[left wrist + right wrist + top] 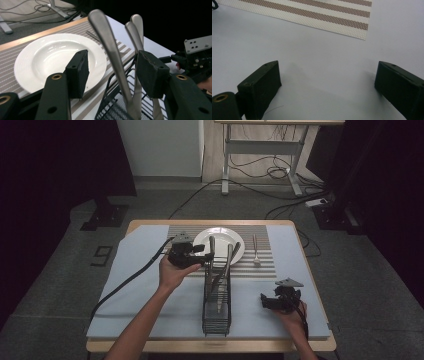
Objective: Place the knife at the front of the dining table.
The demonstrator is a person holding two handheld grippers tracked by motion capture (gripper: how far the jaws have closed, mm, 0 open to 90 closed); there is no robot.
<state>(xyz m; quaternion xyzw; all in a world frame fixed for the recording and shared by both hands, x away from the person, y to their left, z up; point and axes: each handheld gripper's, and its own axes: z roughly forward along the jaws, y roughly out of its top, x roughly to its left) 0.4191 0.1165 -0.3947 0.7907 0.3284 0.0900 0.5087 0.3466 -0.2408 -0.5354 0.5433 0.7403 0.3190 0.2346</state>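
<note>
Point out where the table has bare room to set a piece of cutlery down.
Free: the blue cloth left of the wire rack, and the strip between the rack and the right hand-held gripper. Crowded: the striped mat, which carries the white plate and a fork, with the left hand-held gripper at the rack's handles.

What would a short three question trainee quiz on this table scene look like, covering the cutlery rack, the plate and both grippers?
1. True or false: the left gripper has its jaws apart with a cutlery handle standing between them.
2. The white plate lies on: A) the striped placemat; B) the bare blue cloth; C) the wire cutlery rack.
3. Fill in: on the placemat to the right of the plate lies a single ____.

Key
1. True: the pads stand clear of the handle, which rises from the rack.
2. A.
3. Fork. The right gripper rests open over the blue cloth, holding nothing.
</note>
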